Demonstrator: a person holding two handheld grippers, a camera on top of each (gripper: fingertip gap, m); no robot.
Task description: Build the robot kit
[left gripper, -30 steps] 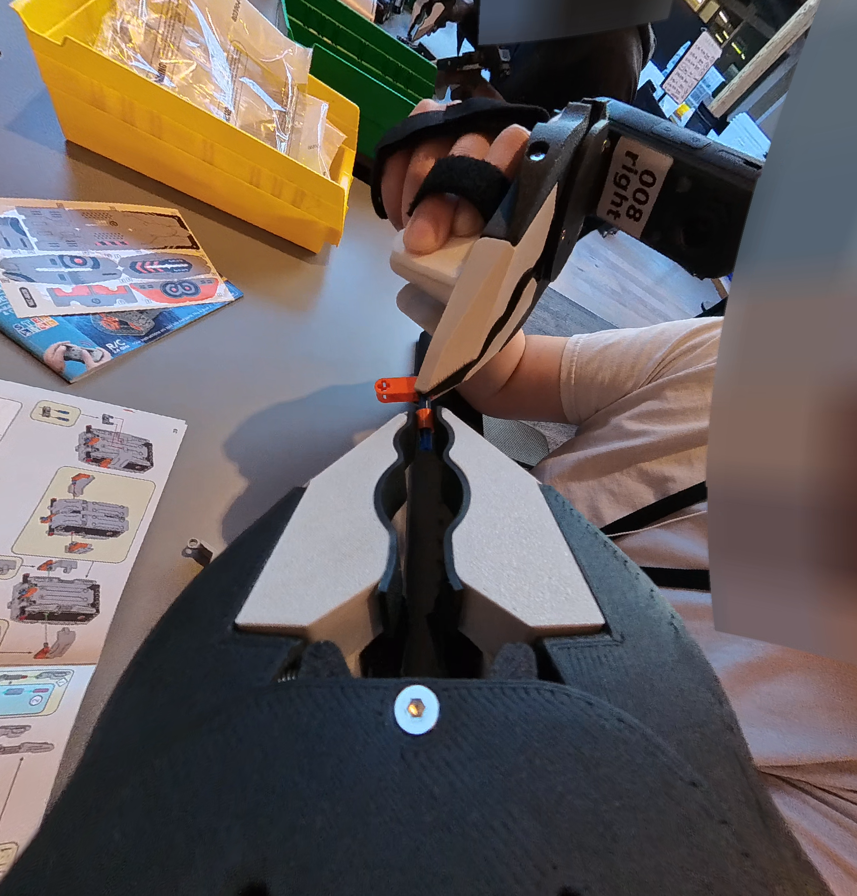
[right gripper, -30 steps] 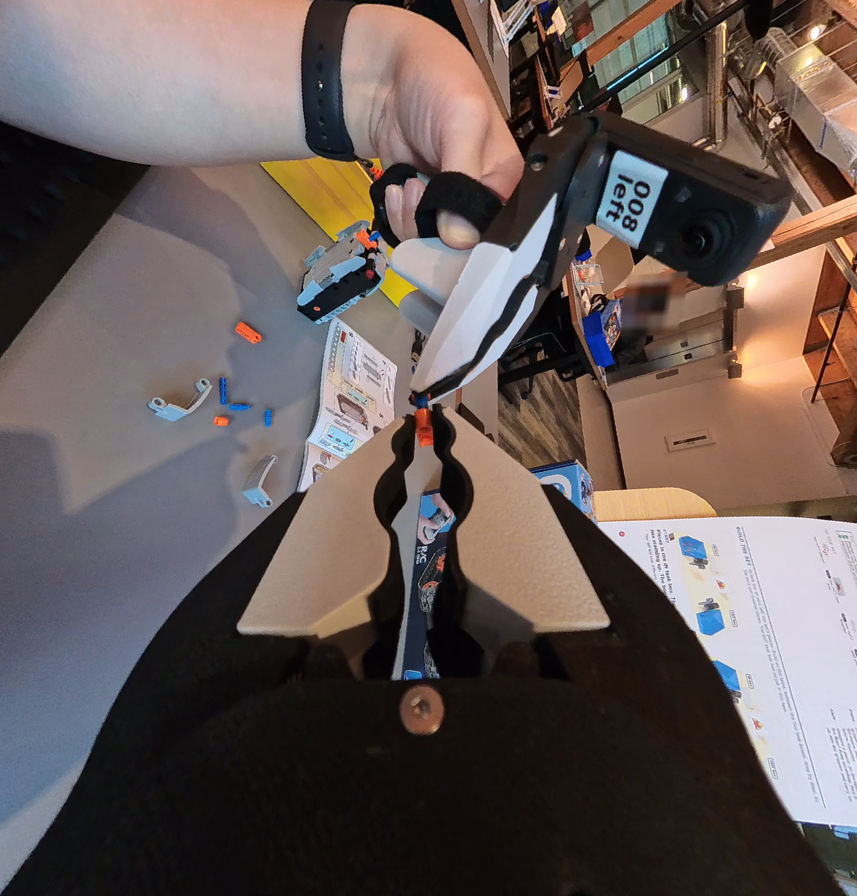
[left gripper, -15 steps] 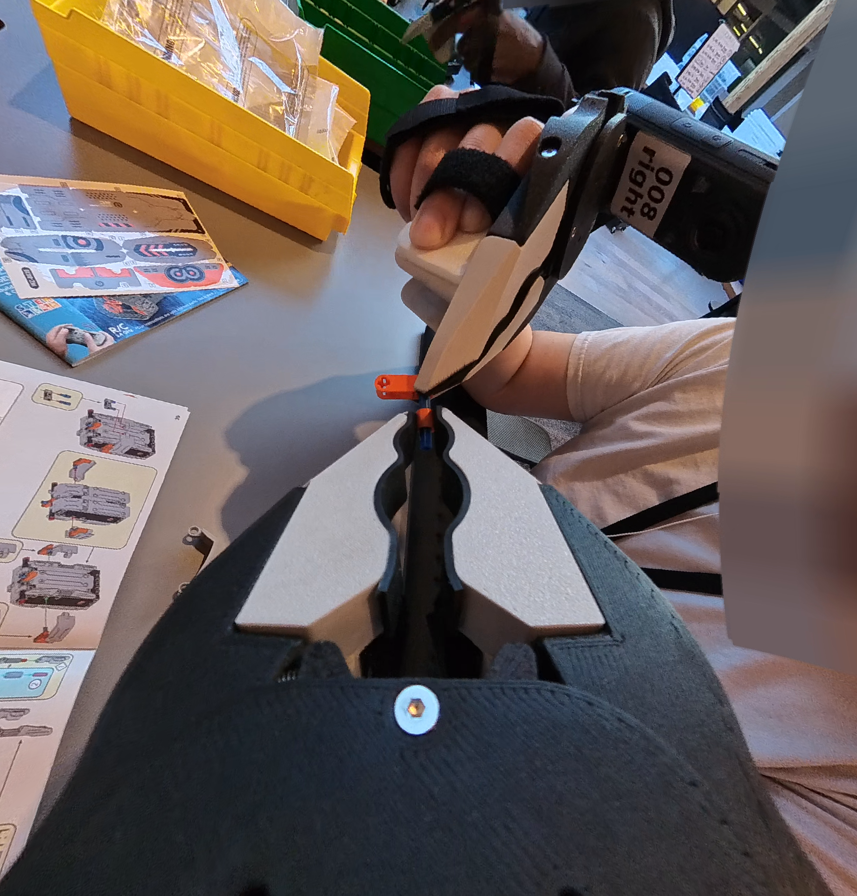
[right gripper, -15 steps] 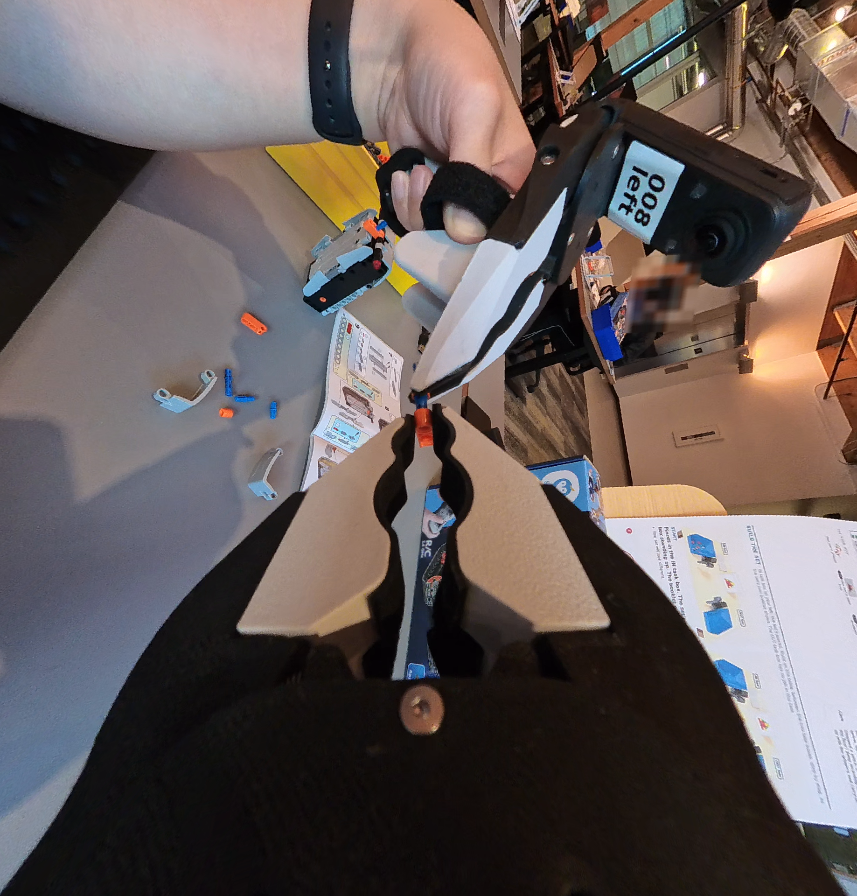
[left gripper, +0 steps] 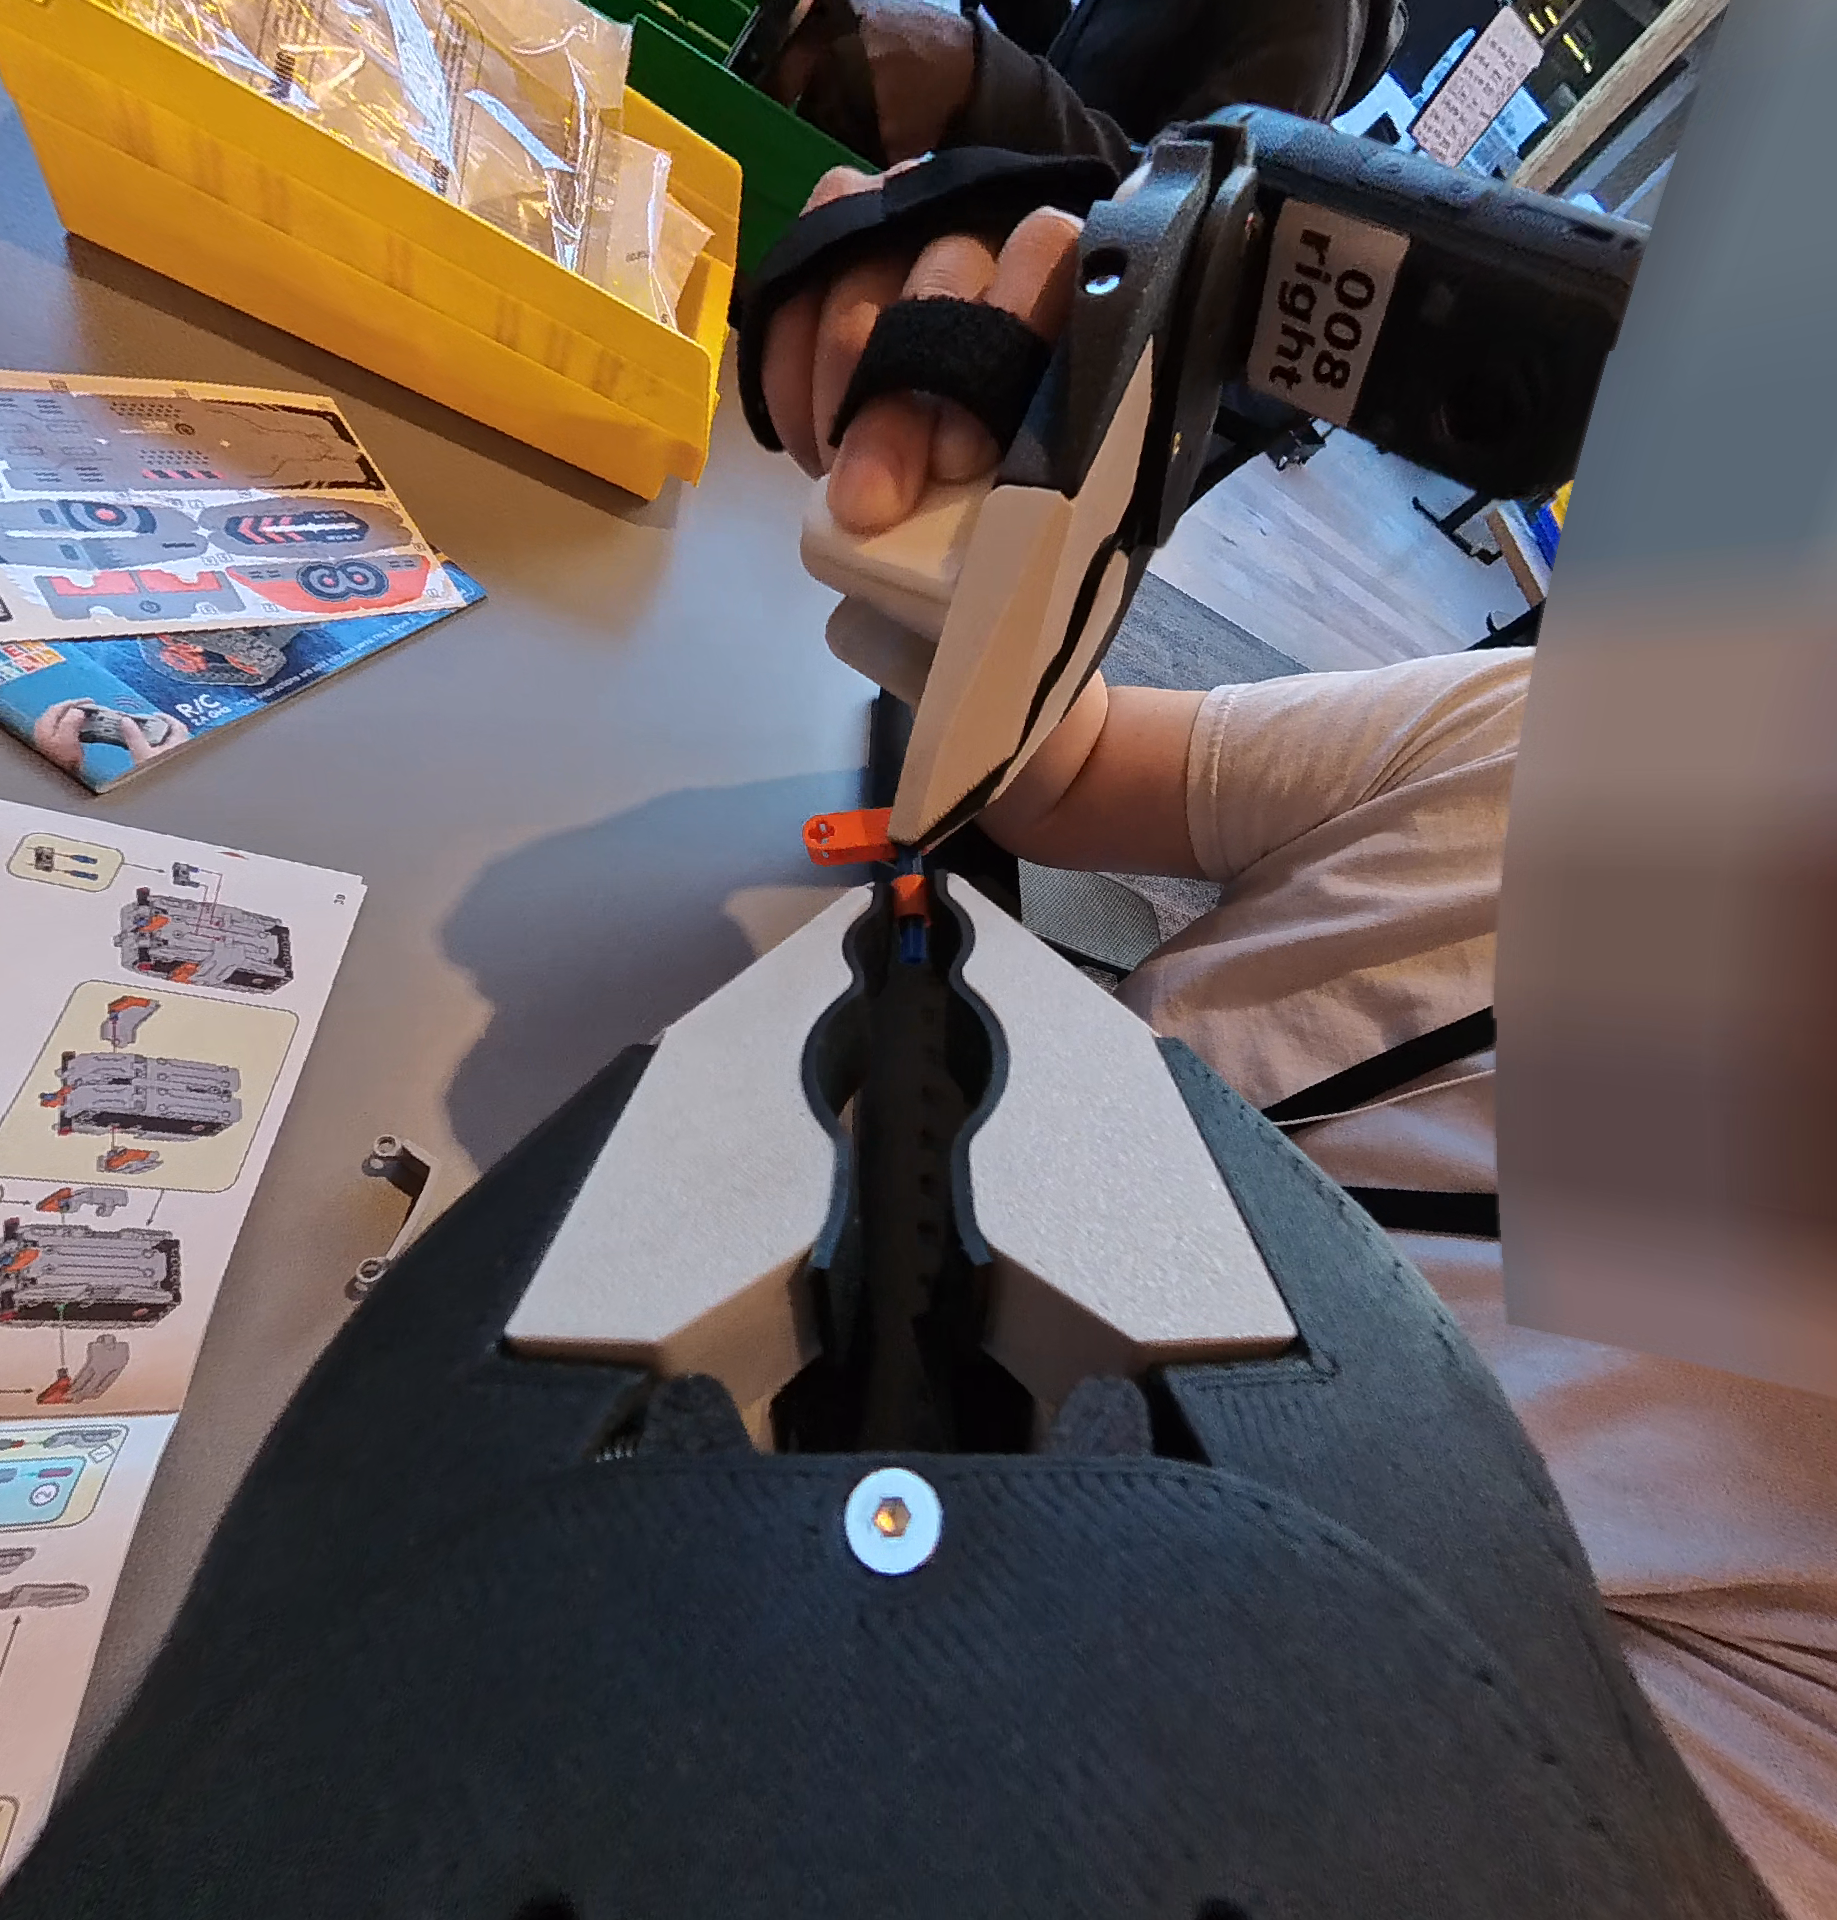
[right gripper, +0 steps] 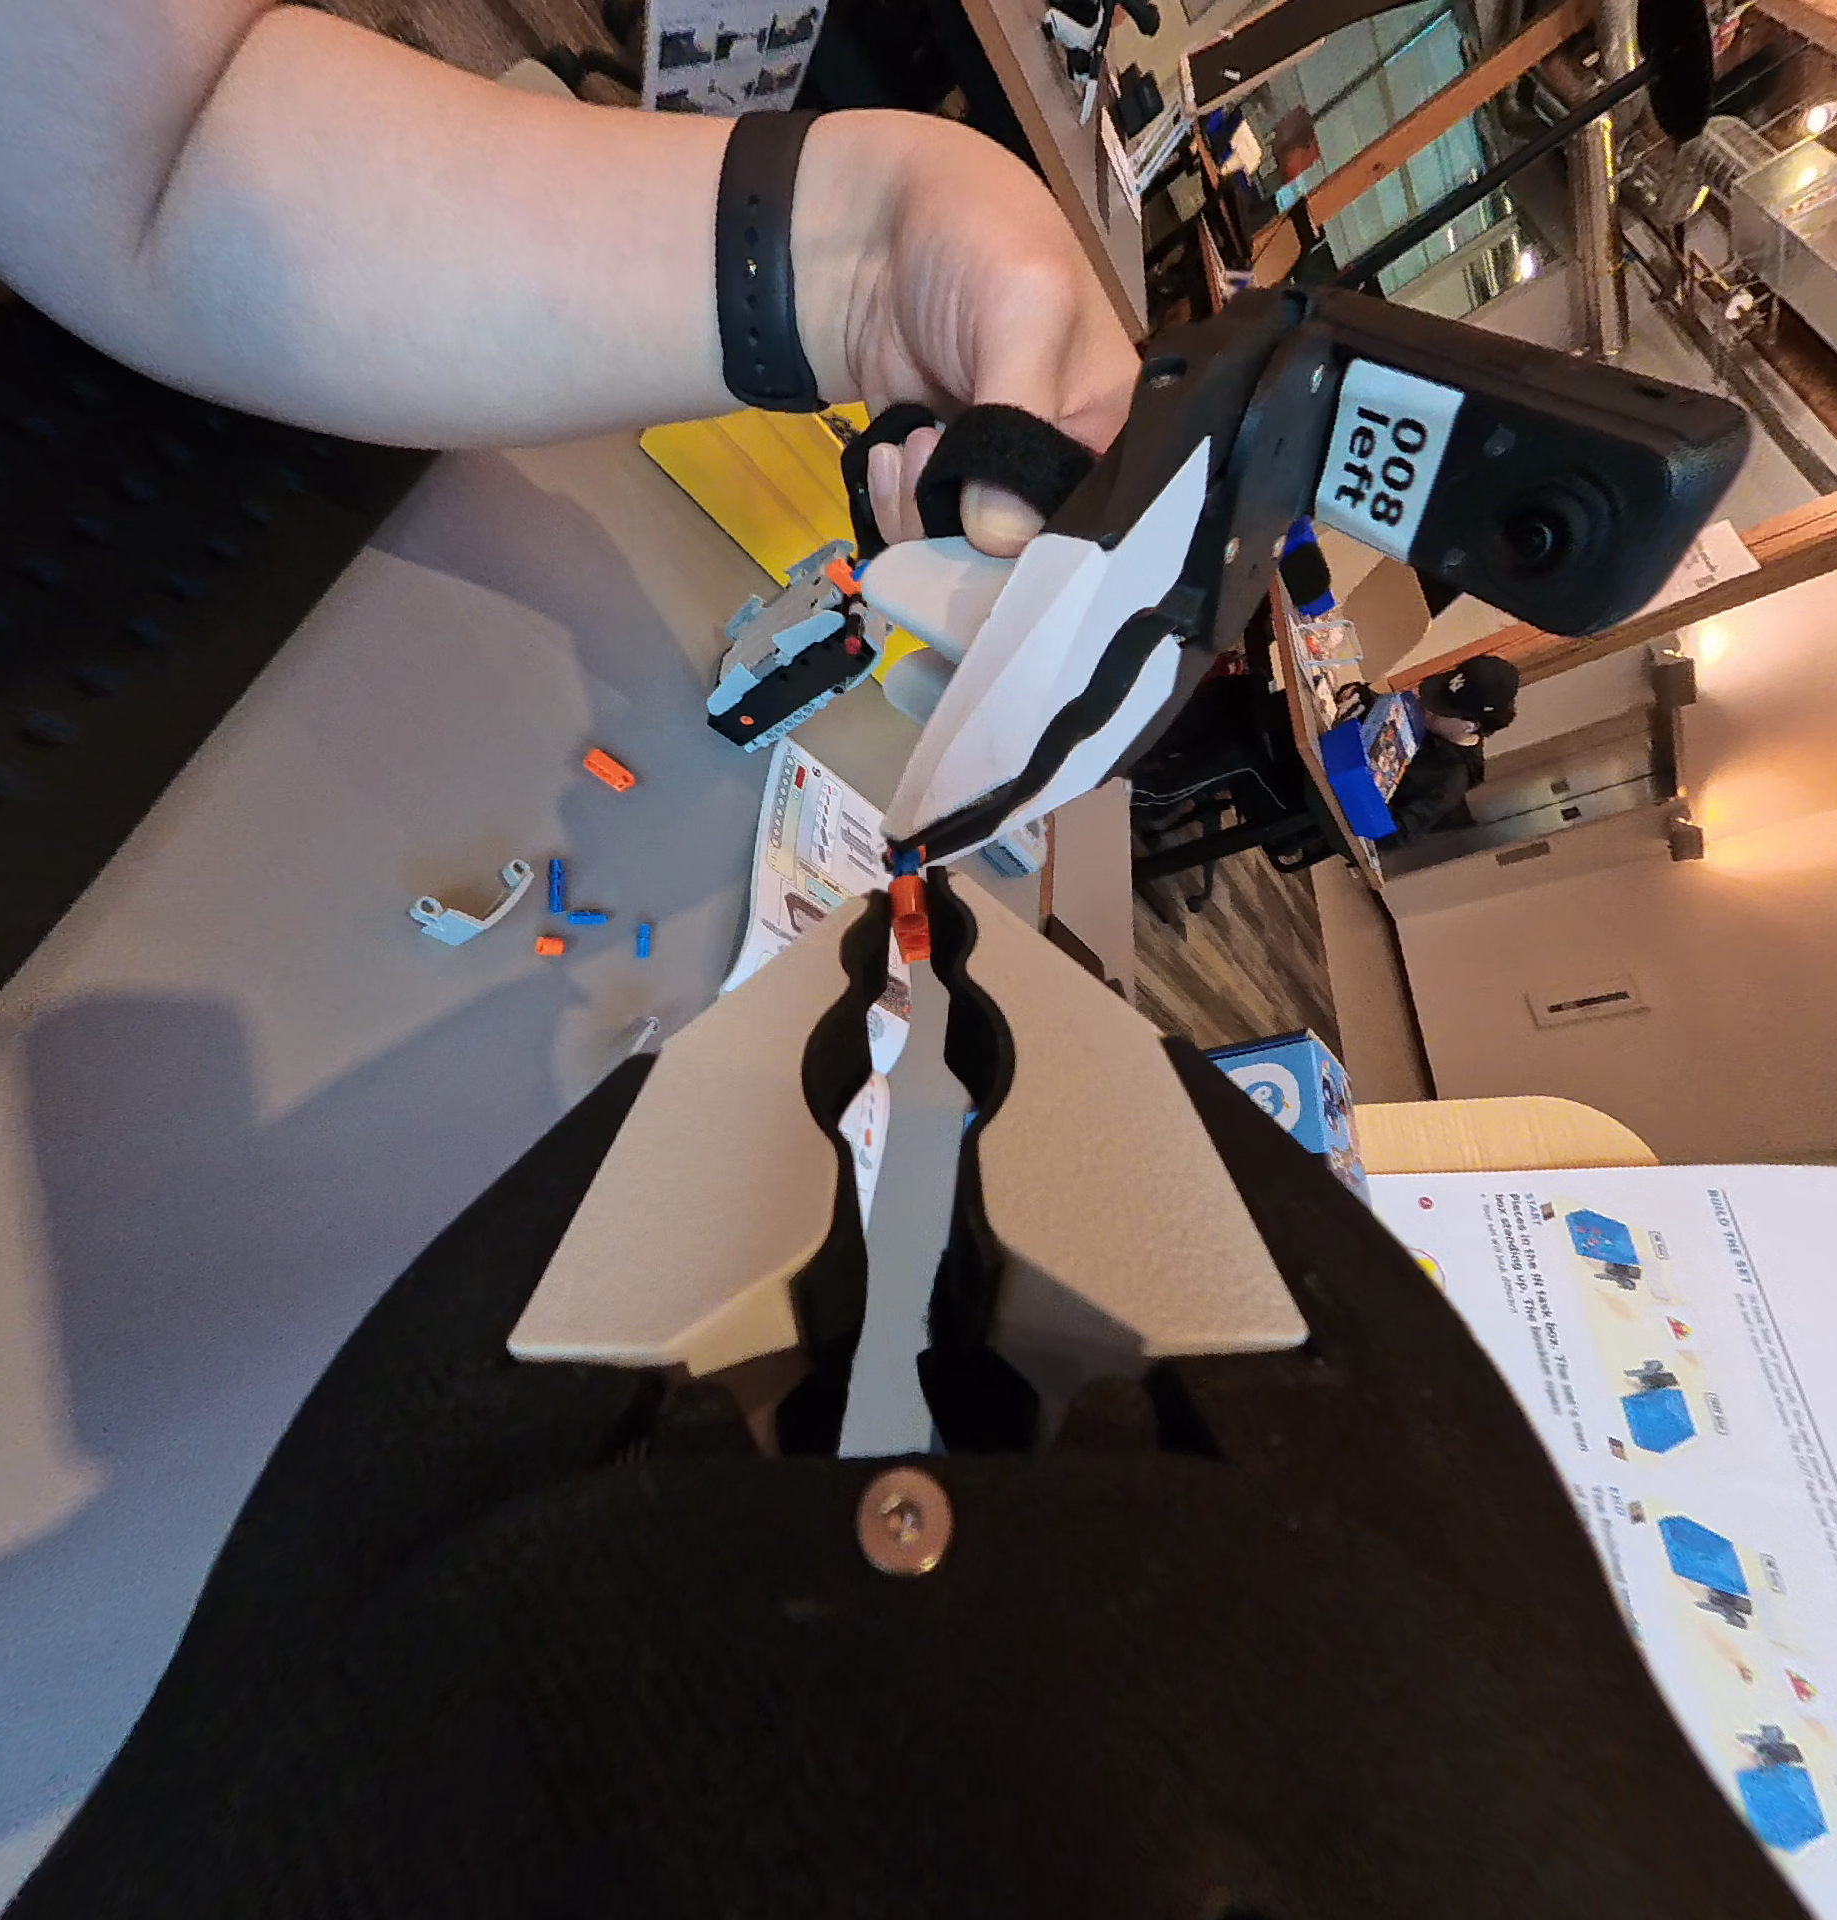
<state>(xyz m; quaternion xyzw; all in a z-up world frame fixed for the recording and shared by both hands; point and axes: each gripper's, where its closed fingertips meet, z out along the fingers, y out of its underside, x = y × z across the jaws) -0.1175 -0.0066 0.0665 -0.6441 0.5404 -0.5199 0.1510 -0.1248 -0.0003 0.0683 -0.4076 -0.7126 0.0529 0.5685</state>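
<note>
My left gripper [left gripper: 909,906] is shut on a small blue pin with an orange collar [left gripper: 909,914]. My right gripper [left gripper: 909,831] comes down from above, shut on a small orange connector [left gripper: 846,836] that sticks out to the left. The two parts meet tip to tip in the air above the grey table [left gripper: 581,727]. In the right wrist view my right gripper [right gripper: 909,906] pinches the orange connector [right gripper: 909,920]. There the left gripper [right gripper: 898,847] holds the blue pin [right gripper: 903,860] just above it.
A yellow bin of plastic bags [left gripper: 374,229], a green bin [left gripper: 727,94], a booklet [left gripper: 166,551], an instruction sheet [left gripper: 114,1091] and a small grey part [left gripper: 394,1164] lie to the left. A partly built model [right gripper: 789,665], a grey bracket [right gripper: 467,909], blue pins [right gripper: 581,914] and a blue box [right gripper: 1298,1101] sit on the table. Only a small space, under 4 cm, lies between the two pairs of fingers.
Both grippers stay shut and tip to tip. They have drifted and tilted slightly together above the table. Nothing was taken hold of or let go.
</note>
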